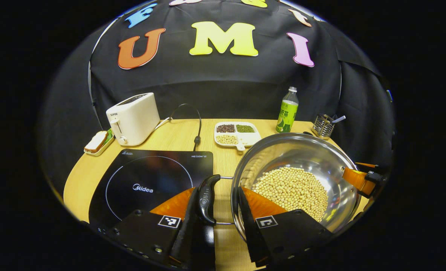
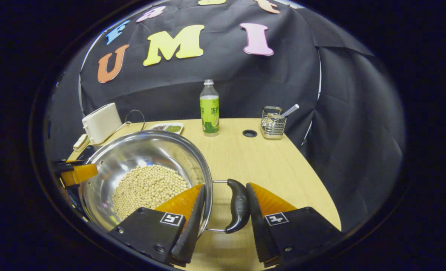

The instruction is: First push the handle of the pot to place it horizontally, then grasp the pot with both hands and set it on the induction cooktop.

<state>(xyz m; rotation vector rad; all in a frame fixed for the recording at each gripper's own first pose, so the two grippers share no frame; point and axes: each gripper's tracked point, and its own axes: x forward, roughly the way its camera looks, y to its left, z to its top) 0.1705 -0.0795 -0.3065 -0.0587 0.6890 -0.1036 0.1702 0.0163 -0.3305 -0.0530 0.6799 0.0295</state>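
The wide stainless-steel pot of pale beans [image 1: 294, 180] is straddled at each black side handle [image 1: 207, 199] by left gripper [image 1: 217, 210] and right gripper [image 2: 223, 205], jaws narrow but not visibly clamped, for a level lift to the black induction cooktop [image 1: 147, 180] on its left.

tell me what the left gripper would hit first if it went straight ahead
Probably the pot's black side handle, already between the left gripper's fingers. Past it lie bare table and the bean tray, though depth is hard to judge.
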